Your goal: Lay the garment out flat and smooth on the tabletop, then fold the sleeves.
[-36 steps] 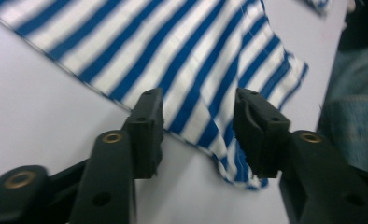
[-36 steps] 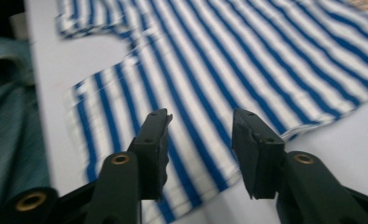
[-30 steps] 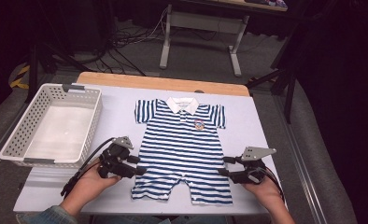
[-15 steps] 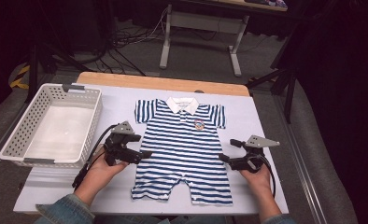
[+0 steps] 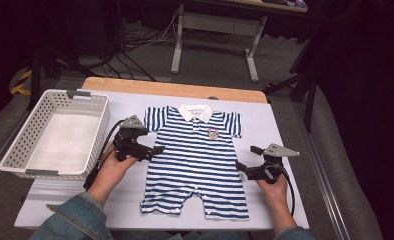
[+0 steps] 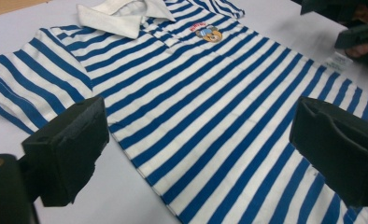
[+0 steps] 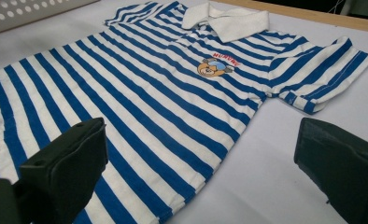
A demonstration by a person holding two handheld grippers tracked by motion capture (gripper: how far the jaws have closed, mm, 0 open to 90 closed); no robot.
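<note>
A blue-and-white striped baby romper (image 5: 197,160) with a white collar and a bear badge lies flat on the white table cover. My left gripper (image 5: 152,150) is at its left edge below the sleeve. The jaws have just been opening and stand open, with striped cloth (image 6: 210,107) lying under the gap of the left gripper (image 6: 203,149) and no pad pressing on it. My right gripper (image 5: 247,157) is at the romper's right edge, near the waist. Its jaws have just been opening too; the right gripper (image 7: 201,168) stands open over the romper's side edge (image 7: 173,116) and bare cover.
An empty white plastic basket (image 5: 20,145) stands at the table's left. A wooden table edge (image 5: 175,89) runs behind the cover. A small white label (image 6: 337,60) lies beside the romper near the other gripper (image 6: 359,32). Cables and metal table legs are on the floor beyond.
The left hand has moved away from the person along the romper's left edge, toward the sleeve. The right hand has shifted slightly forward. Both pairs of jaws stand wider apart.
</note>
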